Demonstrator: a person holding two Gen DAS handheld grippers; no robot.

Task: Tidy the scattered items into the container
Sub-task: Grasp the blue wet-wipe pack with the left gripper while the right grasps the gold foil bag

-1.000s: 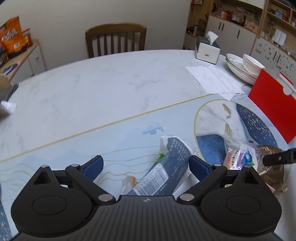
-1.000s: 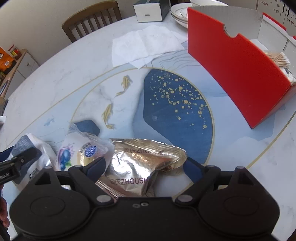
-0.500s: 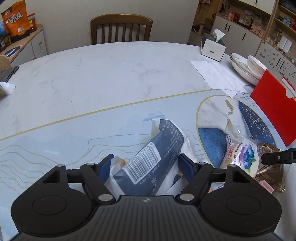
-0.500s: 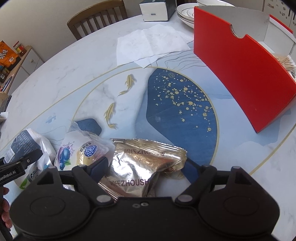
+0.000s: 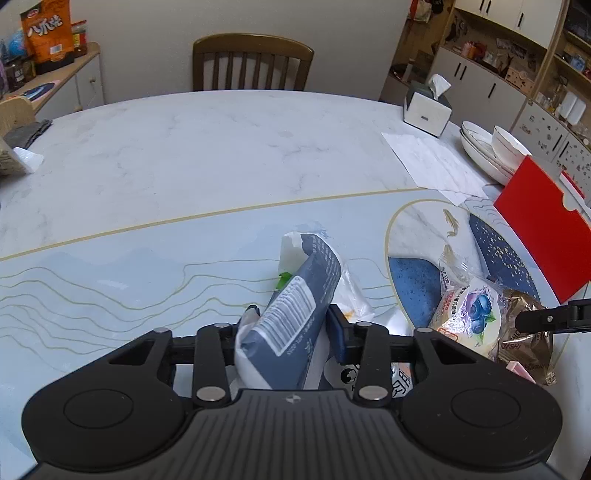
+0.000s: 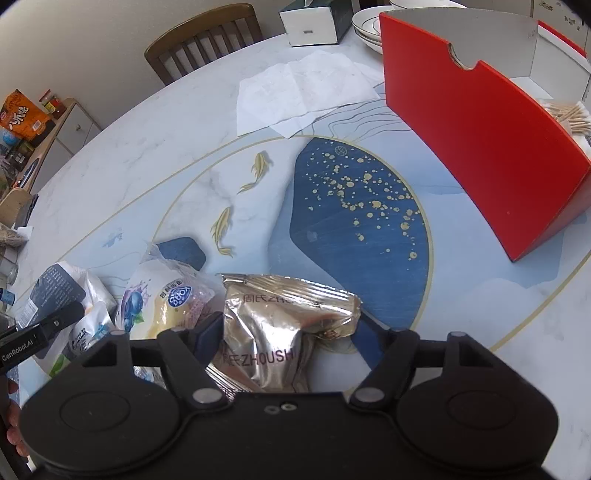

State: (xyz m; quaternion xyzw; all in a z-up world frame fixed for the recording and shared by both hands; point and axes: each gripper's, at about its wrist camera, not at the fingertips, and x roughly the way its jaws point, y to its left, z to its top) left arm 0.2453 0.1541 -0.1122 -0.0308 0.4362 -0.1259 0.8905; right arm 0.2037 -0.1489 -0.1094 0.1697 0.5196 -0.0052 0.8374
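My left gripper (image 5: 291, 325) is shut on a dark blue and white packet (image 5: 299, 306) with a barcode, which it holds tilted just above the table. My right gripper (image 6: 284, 332) has its jaws closed against a gold foil packet (image 6: 284, 317) lying on the table. A blueberry snack packet (image 6: 162, 299) lies between the two; it also shows in the left wrist view (image 5: 469, 314). The red box (image 6: 480, 122) stands open at the right, with cotton swabs (image 6: 569, 114) inside it.
White paper sheets (image 6: 299, 92), a tissue box (image 6: 314, 22) and stacked white dishes (image 5: 491, 151) sit at the far side of the table. A wooden chair (image 5: 251, 62) stands behind the table. A small pink item (image 5: 521, 369) lies by the gold packet.
My left gripper closed on the blue packet and lifted it slightly. My right gripper narrowed around the gold packet.
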